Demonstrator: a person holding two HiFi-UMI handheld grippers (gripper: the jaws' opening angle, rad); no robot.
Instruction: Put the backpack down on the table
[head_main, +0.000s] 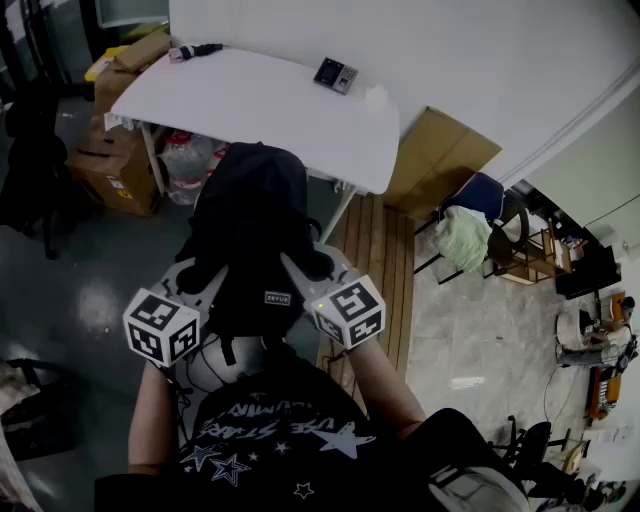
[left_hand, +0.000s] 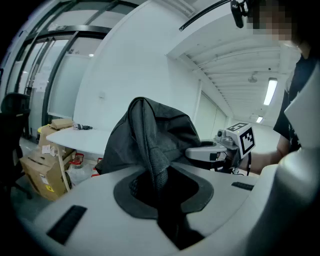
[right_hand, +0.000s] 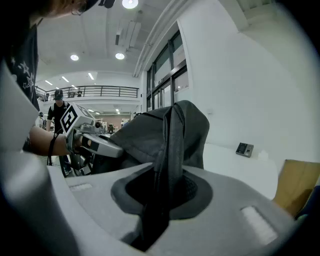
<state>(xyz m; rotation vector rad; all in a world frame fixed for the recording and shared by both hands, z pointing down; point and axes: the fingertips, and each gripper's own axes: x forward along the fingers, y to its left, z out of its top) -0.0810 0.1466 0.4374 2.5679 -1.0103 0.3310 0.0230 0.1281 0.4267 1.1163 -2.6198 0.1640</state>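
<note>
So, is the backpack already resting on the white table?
No, the backpack hangs by its straps, clear of the table.

Head view steeply down, L/R gripper views close-up, facing fwd, all share backpack (head_main: 250, 225), table (head_main: 270, 100)

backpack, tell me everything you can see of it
The backpack is black, soft fabric with mesh-lined straps and a small white label. It hangs slumped in the air before the white table, not yet on it. The left gripper and right gripper are each shut on a strap of it.
</note>
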